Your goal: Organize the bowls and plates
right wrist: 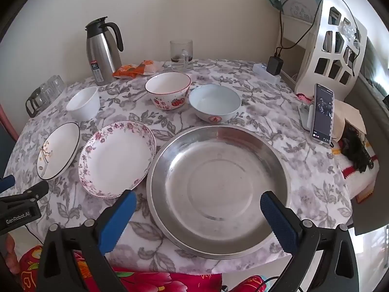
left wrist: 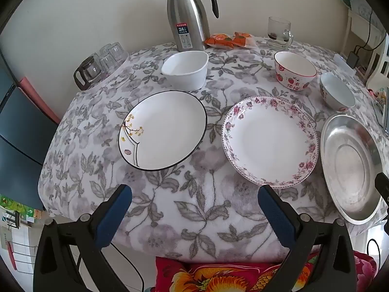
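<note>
Left tongs [left wrist: 194, 209] sat nearest the lens in the left view, blue pads wide apart, nothing between them, hovering over the near table edge above the floral cloth [left wrist: 194, 219]. Right tongs [right wrist: 198, 210] likewise spread and empty, framing the near rim of the steel pan [right wrist: 218, 189].

Outward from the left tongs: black-rim plate [left wrist: 163, 130] ahead and slightly left, floral plate [left wrist: 269, 141] ahead and right, the two plates apart with cloth between. Steel pan at far right of that view, just beside the floral plate. Behind the plates: white bowl [left wrist: 186, 69], strawberry bowl [left wrist: 294, 69], pale blue bowl [left wrist: 336, 91]. All upright, none stacked.

Outward from the right tongs: pan dead ahead, directly under the pads; floral plate to its left, rims nearly touching; black-rim plate further left. Strawberry and pale blue bowls sat side by side beyond the pan, close together; white bowl well apart to the left.

Key relation: the left tongs were nearer both plates, the right nearer the pan and the two right-hand bowls. Plates were round, so no long axis to line up with; a rim grab from the near side looked workable. Nothing sorted yet, judging by the spread.

Thermos [left wrist: 187, 17], glass mug [left wrist: 279, 32], snack packets [left wrist: 229, 40] at the back, off-task.
</note>
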A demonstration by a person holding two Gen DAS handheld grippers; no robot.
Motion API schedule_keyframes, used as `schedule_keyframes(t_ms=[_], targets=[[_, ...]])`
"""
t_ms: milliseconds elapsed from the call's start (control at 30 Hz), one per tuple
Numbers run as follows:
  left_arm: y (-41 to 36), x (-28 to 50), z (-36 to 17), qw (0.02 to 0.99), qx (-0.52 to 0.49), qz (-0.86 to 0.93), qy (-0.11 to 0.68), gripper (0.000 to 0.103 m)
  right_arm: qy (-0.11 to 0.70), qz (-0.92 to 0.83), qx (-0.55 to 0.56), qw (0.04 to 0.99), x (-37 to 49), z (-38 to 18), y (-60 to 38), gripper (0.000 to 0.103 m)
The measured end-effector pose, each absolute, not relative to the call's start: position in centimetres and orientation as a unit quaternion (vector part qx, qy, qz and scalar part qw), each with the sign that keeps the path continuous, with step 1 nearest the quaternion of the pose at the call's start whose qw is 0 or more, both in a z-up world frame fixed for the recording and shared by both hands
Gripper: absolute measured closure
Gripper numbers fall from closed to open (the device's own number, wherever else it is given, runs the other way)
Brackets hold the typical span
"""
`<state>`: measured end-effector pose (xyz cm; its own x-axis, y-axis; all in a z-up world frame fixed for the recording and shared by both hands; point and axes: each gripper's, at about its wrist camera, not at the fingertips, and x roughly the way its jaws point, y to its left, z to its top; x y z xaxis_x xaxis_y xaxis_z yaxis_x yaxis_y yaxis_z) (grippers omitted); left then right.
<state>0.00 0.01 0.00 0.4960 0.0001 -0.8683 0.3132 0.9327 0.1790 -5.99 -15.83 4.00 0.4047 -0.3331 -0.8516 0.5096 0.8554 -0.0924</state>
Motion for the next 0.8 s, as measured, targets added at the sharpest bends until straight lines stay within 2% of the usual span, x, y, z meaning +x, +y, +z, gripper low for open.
schedule_keyframes(t_ms=[800], targets=[[0.09,-0.02,0.02,0.851,0.159,-0.092,0.492,0.0,0.48,-0.252,0.1,0.834,-5.88,3.87,-15.74,0.0]])
